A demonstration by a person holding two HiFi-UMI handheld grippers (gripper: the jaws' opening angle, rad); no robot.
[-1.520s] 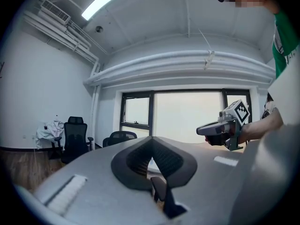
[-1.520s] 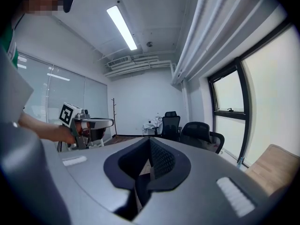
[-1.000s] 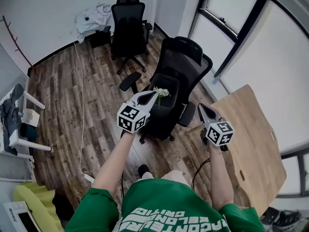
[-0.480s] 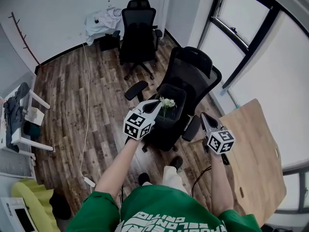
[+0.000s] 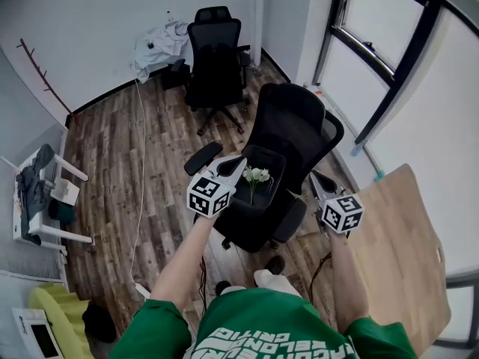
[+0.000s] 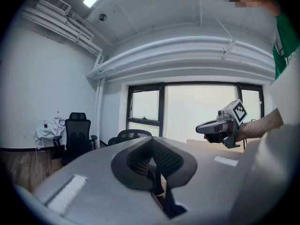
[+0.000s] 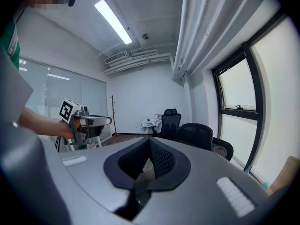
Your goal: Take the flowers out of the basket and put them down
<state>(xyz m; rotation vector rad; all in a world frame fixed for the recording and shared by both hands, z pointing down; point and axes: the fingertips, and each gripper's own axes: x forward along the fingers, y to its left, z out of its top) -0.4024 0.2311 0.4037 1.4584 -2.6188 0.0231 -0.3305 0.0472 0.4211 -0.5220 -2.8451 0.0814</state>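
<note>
A small bunch of white flowers [image 5: 257, 175] stands in a black basket [image 5: 264, 150] on the seat of a black office chair [image 5: 299, 118]. My left gripper [image 5: 240, 161] is shut and empty, its tip by the basket's left rim in the head view. My right gripper [image 5: 313, 177] hangs to the right of the chair seat, also shut with nothing in it. In the left gripper view the jaws [image 6: 152, 146] meet, and the right gripper [image 6: 206, 127] shows beyond them. Neither gripper view shows the flowers; the right gripper view shows closed jaws [image 7: 150, 146] and the left gripper [image 7: 107, 121].
A second black office chair [image 5: 217, 51] stands at the back wall beside a heap of white cloth [image 5: 157, 47]. At the right is a wooden table [image 5: 397, 245], at the left a white stand [image 5: 45, 193]. A white cable [image 5: 138, 163] runs along the wood floor.
The person has stepped toward the chair, and both grippers have moved forward with them. The left gripper's tip has come up to the basket's left rim. Both stay shut.
</note>
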